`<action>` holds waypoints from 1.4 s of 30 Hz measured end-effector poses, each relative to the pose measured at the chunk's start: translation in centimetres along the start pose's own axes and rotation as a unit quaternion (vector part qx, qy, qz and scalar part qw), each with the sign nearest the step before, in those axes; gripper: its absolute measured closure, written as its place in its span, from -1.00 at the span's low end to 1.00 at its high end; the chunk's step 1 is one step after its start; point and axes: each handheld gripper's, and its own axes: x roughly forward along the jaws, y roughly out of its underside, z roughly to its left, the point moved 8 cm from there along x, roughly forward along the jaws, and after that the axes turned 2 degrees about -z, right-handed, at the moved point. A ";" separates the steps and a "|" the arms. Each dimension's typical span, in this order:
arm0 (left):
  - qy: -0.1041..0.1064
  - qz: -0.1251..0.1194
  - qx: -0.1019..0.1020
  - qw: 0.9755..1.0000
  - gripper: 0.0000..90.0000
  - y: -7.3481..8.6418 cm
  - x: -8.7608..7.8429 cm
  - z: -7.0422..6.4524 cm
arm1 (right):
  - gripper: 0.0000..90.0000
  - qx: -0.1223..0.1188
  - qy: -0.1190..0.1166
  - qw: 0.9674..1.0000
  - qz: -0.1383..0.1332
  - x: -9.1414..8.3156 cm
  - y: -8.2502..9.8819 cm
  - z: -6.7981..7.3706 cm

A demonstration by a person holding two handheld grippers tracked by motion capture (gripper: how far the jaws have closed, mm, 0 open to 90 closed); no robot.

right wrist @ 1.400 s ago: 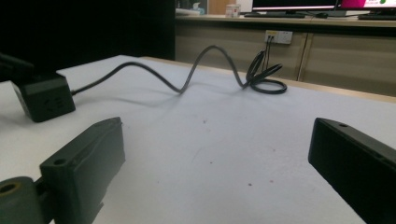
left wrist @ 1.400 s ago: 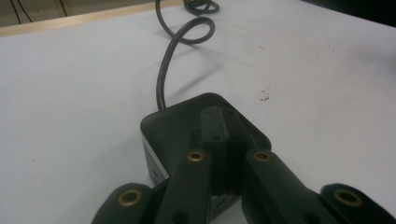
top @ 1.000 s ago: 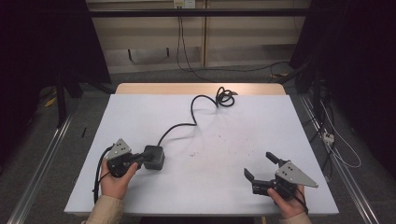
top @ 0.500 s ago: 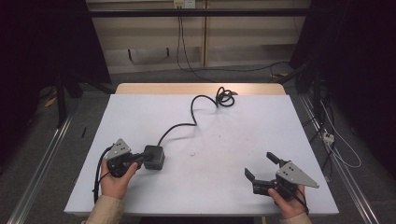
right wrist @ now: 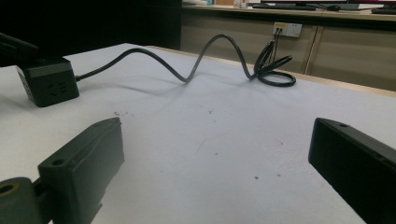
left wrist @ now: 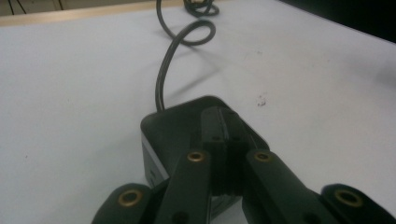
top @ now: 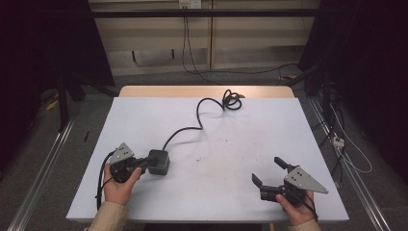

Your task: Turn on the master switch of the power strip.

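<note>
From overhead on your side, the high view looks forward and down across the whole white table (top: pixel 231 144), far enough off to take in the floor and wall beyond. Your left gripper view sits low and very close, staring along its jaws at the black power cube (left wrist: pixel 187 126) and up its cable (left wrist: pixel 163 70) toward the far edge. Your right gripper view skims the tabletop from farther back, sharing that cube (right wrist: pixel 46 81) and cable (right wrist: pixel 205 56) with both others.

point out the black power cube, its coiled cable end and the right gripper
black power cube (top: pixel 158 162), high view, on its top face
coiled cable end (top: pixel 232 101), high view, on the loops near the table's far edge
right gripper (top: pixel 272 172), high view, midway between its open fingertips
</note>
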 end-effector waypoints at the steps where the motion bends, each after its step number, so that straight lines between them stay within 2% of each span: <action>1: -0.001 -0.001 0.000 1.000 1.00 0.0 0.0 0.0 | -0.94 0.000 0.000 1.000 0.000 0.0 0.0 0.0; 16: -0.002 -0.002 0.001 1.000 0.98 0.0 0.1 -0.1 | -0.94 0.001 0.001 1.000 0.000 -0.1 0.0 0.1; 34: 0.002 -0.016 -0.011 1.000 0.46 -0.5 0.0 -0.2 | -0.94 0.000 0.000 1.000 0.000 -0.1 0.0 0.0; 42: 0.006 -0.019 -0.018 1.000 0.17 -0.6 0.0 -0.2 | -0.94 0.000 0.000 1.000 0.000 0.0 0.0 0.0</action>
